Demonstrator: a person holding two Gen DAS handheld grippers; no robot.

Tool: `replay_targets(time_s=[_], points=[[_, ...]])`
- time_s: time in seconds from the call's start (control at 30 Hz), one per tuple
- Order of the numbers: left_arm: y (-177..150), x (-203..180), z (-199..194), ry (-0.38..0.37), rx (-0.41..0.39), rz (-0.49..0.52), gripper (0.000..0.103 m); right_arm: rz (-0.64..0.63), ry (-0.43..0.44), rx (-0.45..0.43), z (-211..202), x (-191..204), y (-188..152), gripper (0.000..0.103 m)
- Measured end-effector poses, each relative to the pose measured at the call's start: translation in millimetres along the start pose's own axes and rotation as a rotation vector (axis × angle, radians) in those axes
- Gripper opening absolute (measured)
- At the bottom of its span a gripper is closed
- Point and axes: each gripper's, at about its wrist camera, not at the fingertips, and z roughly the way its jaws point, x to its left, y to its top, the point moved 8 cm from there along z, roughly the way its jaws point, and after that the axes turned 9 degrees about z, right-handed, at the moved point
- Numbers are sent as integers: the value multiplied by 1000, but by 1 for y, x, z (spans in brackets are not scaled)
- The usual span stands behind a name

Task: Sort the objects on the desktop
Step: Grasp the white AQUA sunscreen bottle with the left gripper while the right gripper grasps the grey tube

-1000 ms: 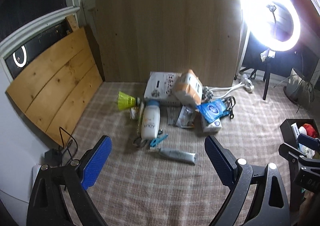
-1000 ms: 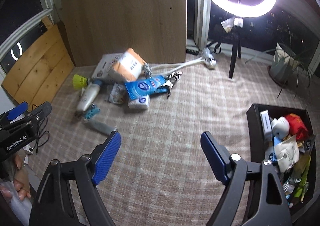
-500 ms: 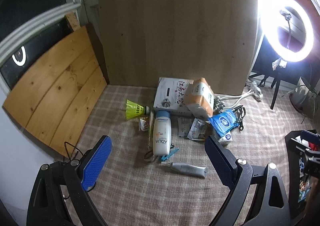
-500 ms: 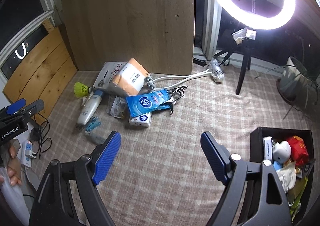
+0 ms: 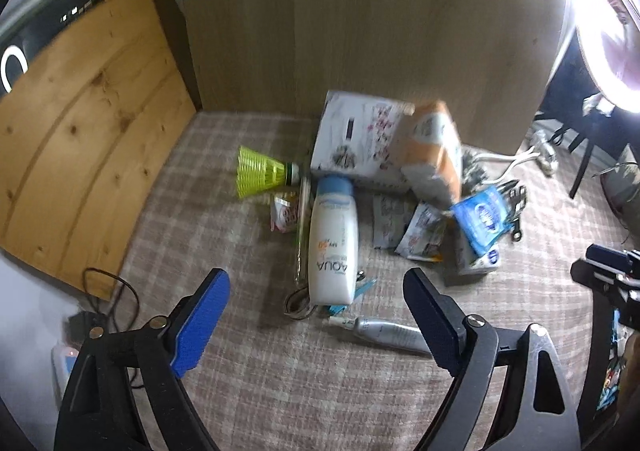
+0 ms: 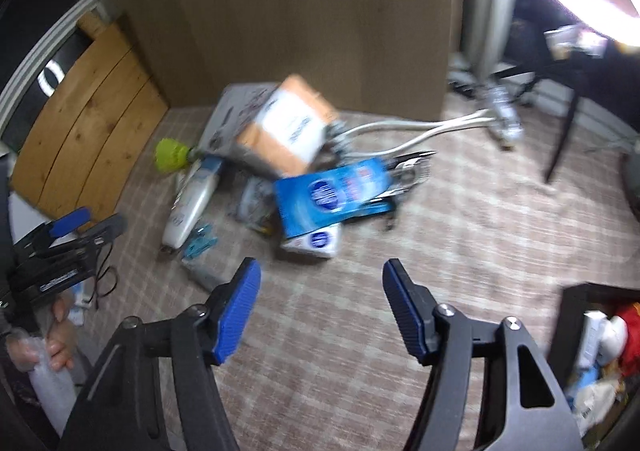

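A heap of small objects lies on the checked cloth. In the left wrist view a white AQUA bottle point(image 5: 333, 241) lies lengthwise with a silver tube point(image 5: 386, 333) and blue clip point(image 5: 352, 293) near it, a yellow shuttlecock point(image 5: 262, 171) to the left, a blue wipes pack point(image 5: 482, 221) to the right. My left gripper point(image 5: 316, 311) hovers just before the bottle, its jaws closing with nothing between them. In the right wrist view my right gripper point(image 6: 320, 301) hangs short of the blue wipes pack point(image 6: 330, 197) and tissue pack point(image 6: 316, 243), jaws closing, empty.
A white box point(image 5: 356, 139) and an orange-white pack point(image 5: 434, 155) lean on the upright wooden board point(image 5: 360, 19). A black bin point(image 6: 596, 351) with several sorted items stands at right. A ring light point(image 5: 608, 27), white cables point(image 6: 420, 131) and a pine panel point(image 5: 76, 123) border the cloth.
Both grippers have moved forward and down towards the heap, which now looks larger. Both sets of jaws have narrowed, the right more than the left.
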Motion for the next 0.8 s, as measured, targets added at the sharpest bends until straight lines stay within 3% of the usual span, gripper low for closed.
replay_targets(time_s=[0.23,0.5,0.63,0.8], points=[[7,16,45,-2,100,-54,83,-143,61,100,52,46,-19,63],[30,4,86,13,164,31,68,-265,85,166,94,86,-45,63],[34,-1,105,-22,204,42,61,-292,92,182,105,96,-55,63],[38,-3,120,-54,231,54,61,-329,74,202,121,104,-63,63]])
